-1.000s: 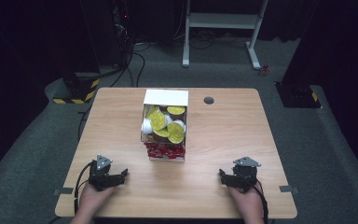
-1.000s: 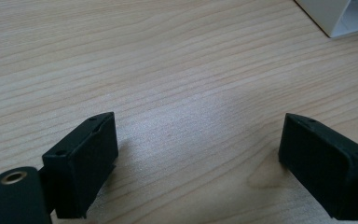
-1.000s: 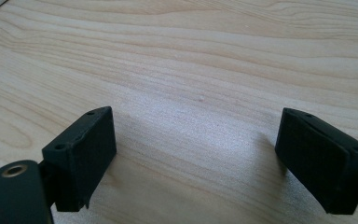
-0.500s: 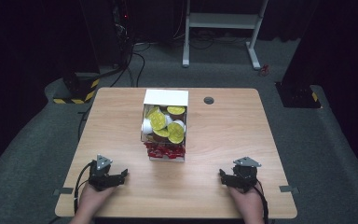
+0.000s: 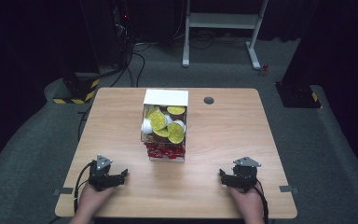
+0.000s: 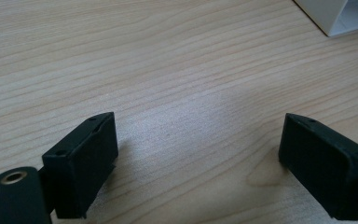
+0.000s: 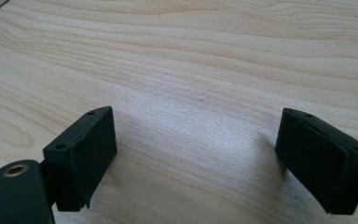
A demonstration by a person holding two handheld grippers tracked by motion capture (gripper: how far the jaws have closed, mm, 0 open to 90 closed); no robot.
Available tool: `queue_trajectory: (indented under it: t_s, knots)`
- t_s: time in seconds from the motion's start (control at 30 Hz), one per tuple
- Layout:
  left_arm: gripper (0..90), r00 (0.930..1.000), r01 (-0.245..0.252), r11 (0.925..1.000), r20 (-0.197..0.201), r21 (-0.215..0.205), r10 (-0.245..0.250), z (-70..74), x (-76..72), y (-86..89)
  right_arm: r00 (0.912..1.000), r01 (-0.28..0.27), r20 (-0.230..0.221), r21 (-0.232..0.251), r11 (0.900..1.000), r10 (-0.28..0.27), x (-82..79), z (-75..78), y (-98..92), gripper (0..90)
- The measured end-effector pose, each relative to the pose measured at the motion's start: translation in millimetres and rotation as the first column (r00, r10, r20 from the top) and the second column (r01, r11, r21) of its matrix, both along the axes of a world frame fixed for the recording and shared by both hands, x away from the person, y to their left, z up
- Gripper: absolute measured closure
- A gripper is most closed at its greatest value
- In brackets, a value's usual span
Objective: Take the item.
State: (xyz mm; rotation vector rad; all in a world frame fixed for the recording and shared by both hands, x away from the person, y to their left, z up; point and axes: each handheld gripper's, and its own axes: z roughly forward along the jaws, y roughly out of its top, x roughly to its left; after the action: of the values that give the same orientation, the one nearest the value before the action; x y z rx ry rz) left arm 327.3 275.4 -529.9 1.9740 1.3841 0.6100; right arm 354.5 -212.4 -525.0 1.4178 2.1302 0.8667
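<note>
We see a dark room with grey carpet [image 5: 37,140] on the floor, and on it a light wooden table [image 5: 233,135] with rounded corners. Beyond the far edge stands a white metal frame [image 5: 223,21] on two legs, with black cables [image 5: 135,60] running across the floor beside it. A block with yellow and black stripes [image 5: 77,91] lies by the far left corner of the table, and another dark block [image 5: 298,93] sits off the far right corner. A small round dark hole [image 5: 209,100] marks the tabletop near its far edge.

In the middle of the table, towards the far side, stands a white box [image 5: 165,123] with its top open. It is packed with small round pods with yellow lids [image 5: 158,120], some white-sided, and red packaging [image 5: 164,150] shows at its near end. Nothing lies between the box and us.

Our left gripper [image 5: 114,178] rests at the near left of the table, held by the left hand [image 5: 91,200], well apart from the box. Its jaws stand wide apart with bare wood between them. Our right gripper [image 5: 223,177] sits at the near right in the right hand [image 5: 247,203], jaws likewise spread and holding nothing. In the left gripper view a corner of the box shows at the top right.
</note>
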Motion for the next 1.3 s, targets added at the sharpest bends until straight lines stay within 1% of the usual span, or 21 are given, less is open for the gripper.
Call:
queue_trajectory:
  t_s: [0.27,0.37,0.43,0.47,0.5,0.53,0.57,0.63,0.67,0.7,0.73,0.83,0.97,1.0,1.13,1.17,1.2,1.3]
  knots:
    - [12.0,1.0000,0.001,1.0000,-0.001,-0.003,-0.001,0.0,-0.2,-0.2,1.0000,0.002,-0.003,0.005,1.000,-0.002,-0.5,0.3,-0.3,13.1]
    - [12.0,1.0000,0.002,1.0000,0.000,-0.001,-0.002,0.1,0.0,0.0,0.9999,-0.010,-0.003,0.009,1.000,0.010,0.2,1.4,0.0,16.9]
    - [11.9,1.0000,0.001,1.0000,-0.001,-0.002,-0.001,0.0,0.0,-0.1,0.9998,-0.017,-0.011,0.014,1.000,0.017,1.3,2.7,-0.7,17.1]
    - [11.8,1.0000,0.003,1.0000,-0.001,0.000,-0.003,0.1,0.1,0.0,0.9997,-0.021,-0.007,0.047,0.999,0.021,0.9,5.9,-1.5,18.2]
    - [11.8,1.0000,0.003,1.0000,-0.001,0.001,-0.003,0.1,0.1,0.1,0.9997,-0.024,0.001,0.049,0.999,0.024,0.1,8.5,-0.1,18.8]
    - [11.7,1.0000,-0.001,0.9999,-0.008,-0.012,0.001,0.0,-0.3,-0.7,0.9995,-0.029,0.011,0.042,0.999,0.029,-0.7,10.8,1.2,19.3]
    - [11.7,0.9999,0.002,1.0000,-0.010,-0.009,-0.002,0.2,-0.2,-0.4,0.9990,-0.037,0.025,0.046,0.998,0.036,-1.7,14.2,3.1,19.8]
    - [11.7,0.9999,0.002,1.0000,-0.010,-0.008,-0.002,0.2,-0.2,-0.4,0.9972,-0.064,0.044,0.070,0.995,0.061,-3.5,22.6,7.7,20.2]
    - [11.7,0.9999,0.002,1.0000,-0.011,-0.009,-0.002,0.2,-0.2,-0.4,0.9954,-0.080,0.058,0.066,0.995,0.077,-4.8,26.8,11.6,20.2]
    - [11.7,0.9999,0.002,1.0000,-0.011,-0.009,-0.002,0.2,-0.2,-0.4,0.9954,-0.080,0.058,0.066,0.995,0.077,-4.8,26.8,11.6,20.2]
    - [11.6,1.0000,0.004,1.0000,-0.009,-0.009,-0.004,0.1,0.1,-0.4,0.9909,-0.112,0.082,0.064,0.992,0.107,-7.2,35.2,20.2,21.2]
    - [11.4,1.0000,0.009,1.0000,-0.002,0.003,-0.009,0.1,0.7,0.3,0.9880,-0.130,0.094,0.078,0.988,0.122,-7.2,41.2,28.5,21.6]
    - [11.2,1.0000,0.006,1.0000,-0.005,-0.007,-0.006,-0.2,0.6,-0.5,0.9828,-0.157,0.110,0.070,0.985,0.148,-6.0,46.7,40.9,22.9]
    - [11.2,0.9999,0.011,0.9999,0.002,0.007,-0.011,0.1,1.0,0.4,0.9816,-0.162,0.113,0.069,0.984,0.154,-6.0,47.4,42.9,23.5]
    - [11.0,0.9999,0.011,0.9999,0.002,0.006,-0.011,0.0,1.1,0.3,0.9761,-0.186,0.125,0.063,0.980,0.178,-6.6,52.2,53.4,24.2]
    - [11.0,0.9999,0.011,0.9999,0.002,0.006,-0.011,0.0,1.1,0.3,0.9761,-0.186,0.125,0.063,0.980,0.178,-6.6,52.2,53.4,24.2]
    - [11.0,0.9999,0.011,0.9999,0.001,0.005,-0.011,0.0,1.1,0.2,0.9731,-0.197,0.133,0.055,0.979,0.188,-6.6,53.9,57.8,24.3]
    - [11.0,0.9999,0.010,0.9999,-0.001,0.000,-0.010,-0.2,1.0,-0.1,0.9718,-0.201,0.138,0.057,0.978,0.191,-6.8,55.6,61.7,24.7]
